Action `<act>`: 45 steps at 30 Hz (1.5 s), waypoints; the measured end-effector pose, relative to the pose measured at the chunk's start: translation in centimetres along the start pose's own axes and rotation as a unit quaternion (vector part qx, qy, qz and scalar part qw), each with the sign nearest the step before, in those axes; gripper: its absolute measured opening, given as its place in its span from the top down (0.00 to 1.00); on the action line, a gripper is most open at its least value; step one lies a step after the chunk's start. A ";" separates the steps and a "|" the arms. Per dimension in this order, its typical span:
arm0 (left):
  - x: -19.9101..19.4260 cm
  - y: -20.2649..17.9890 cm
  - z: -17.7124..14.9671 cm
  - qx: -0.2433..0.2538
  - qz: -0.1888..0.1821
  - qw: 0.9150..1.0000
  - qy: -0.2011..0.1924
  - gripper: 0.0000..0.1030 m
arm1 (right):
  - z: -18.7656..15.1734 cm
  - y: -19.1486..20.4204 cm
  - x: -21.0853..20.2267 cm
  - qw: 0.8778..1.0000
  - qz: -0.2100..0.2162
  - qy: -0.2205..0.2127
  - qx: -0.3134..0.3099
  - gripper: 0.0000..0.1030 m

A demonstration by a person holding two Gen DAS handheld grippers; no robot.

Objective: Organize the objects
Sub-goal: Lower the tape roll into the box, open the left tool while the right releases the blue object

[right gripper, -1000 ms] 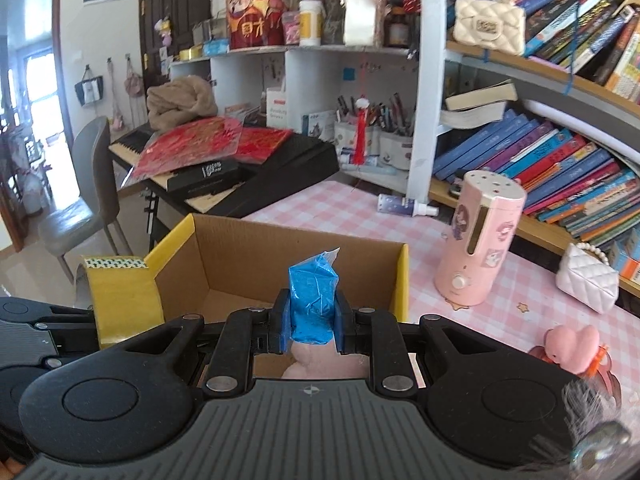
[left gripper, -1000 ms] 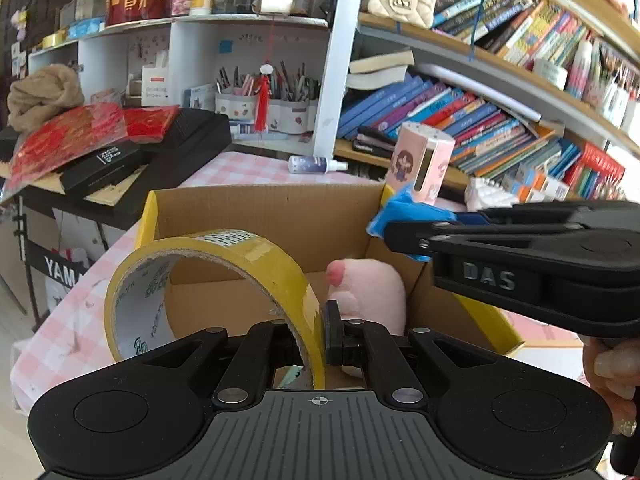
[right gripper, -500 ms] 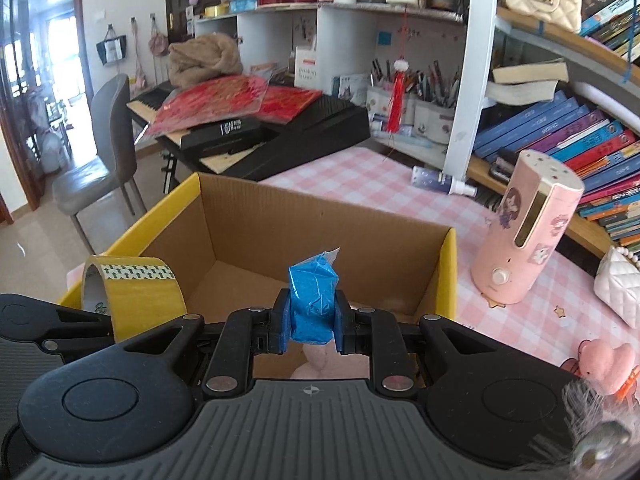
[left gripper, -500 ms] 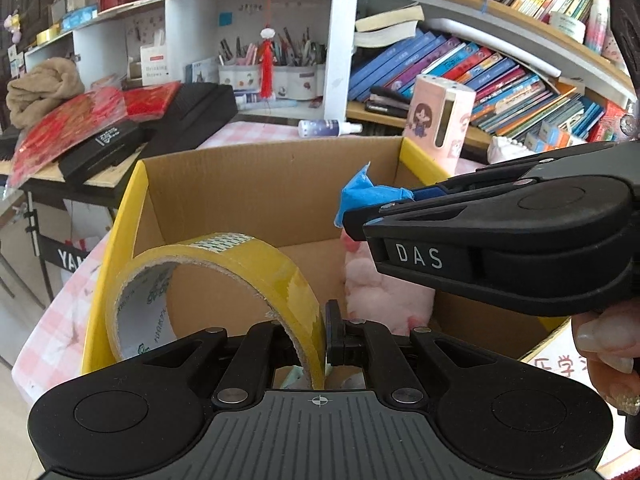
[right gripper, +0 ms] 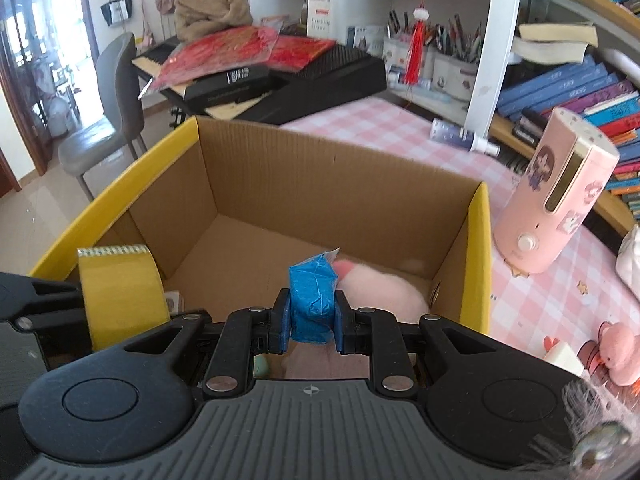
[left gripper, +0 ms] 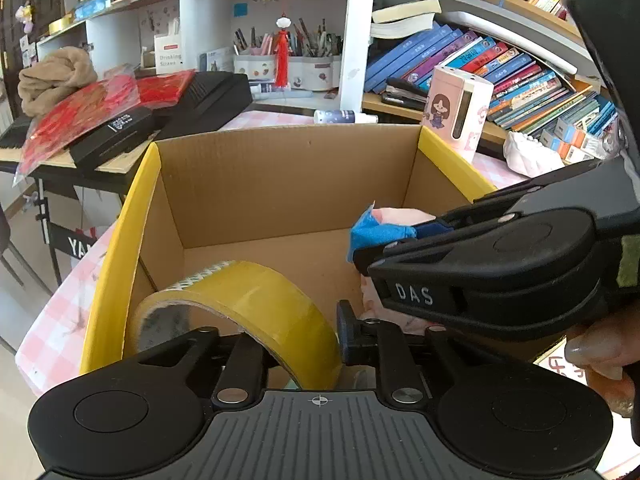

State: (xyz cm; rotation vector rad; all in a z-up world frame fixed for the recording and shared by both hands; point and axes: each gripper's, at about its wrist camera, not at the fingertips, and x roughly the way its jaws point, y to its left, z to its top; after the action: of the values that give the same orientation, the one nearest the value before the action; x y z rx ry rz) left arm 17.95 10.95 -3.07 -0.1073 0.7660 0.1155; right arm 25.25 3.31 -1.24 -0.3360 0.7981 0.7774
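Two hand-held grippers hang over an open cardboard box [left gripper: 288, 184] with yellow side flaps, which stands on a pink checked tablecloth [right gripper: 400, 132]. In the left wrist view, the left gripper [left gripper: 296, 336] has a roll of yellow tape [left gripper: 256, 304] between its fingers; its jaws have just been opening, and the right finger [left gripper: 346, 332] now stands just clear of the tape's band, so the tape sits loosely between them, low inside the box near its front wall. At 3 o'clock in that view the right gripper [left gripper: 372, 240] comes in from the side, a hand [left gripper: 600, 360] behind it. In the right wrist view, the right gripper [right gripper: 311, 314] is clamped tight on a crumpled blue packet [right gripper: 314, 292], held over the box's inside. Just beyond the packet, at 1 o'clock from it, a pink plush toy [right gripper: 380, 288] lies on the box floor against the right wall. The tape shows at 9 o'clock in this view. Outside the box, at 2 o'clock, a pink cylinder [right gripper: 560, 200] with cartoon stickers stands upright on the cloth, and a small spray bottle [right gripper: 460, 134] lies on its side beyond the box. At 4 o'clock sits a small pink figure [right gripper: 616, 352]. Bookshelves [left gripper: 500, 60] fill the background at the right, and a black keyboard [right gripper: 320, 76] piled with red bags [right gripper: 224, 52] stands past the box at 11 o'clock.
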 end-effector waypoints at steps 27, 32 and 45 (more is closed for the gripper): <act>-6.3 -0.1 -0.3 -0.013 0.013 0.995 -0.098 0.18 | 0.1 1.3 -3.4 0.999 -0.008 -0.054 0.001 0.63; -8.6 0.4 -0.7 -0.019 0.010 0.992 -0.123 0.16 | -0.5 1.3 -6.7 0.995 -0.031 -0.095 0.021 0.56; -13.4 1.9 -3.6 -0.026 0.011 0.986 -0.165 0.03 | -5.1 3.3 -13.9 0.980 -0.108 -0.162 0.047 0.30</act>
State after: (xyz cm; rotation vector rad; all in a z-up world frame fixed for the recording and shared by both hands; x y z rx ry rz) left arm 5.66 11.47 3.56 -0.1244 0.4332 0.1701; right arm 14.01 -4.06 5.79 -0.1997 0.4799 0.5686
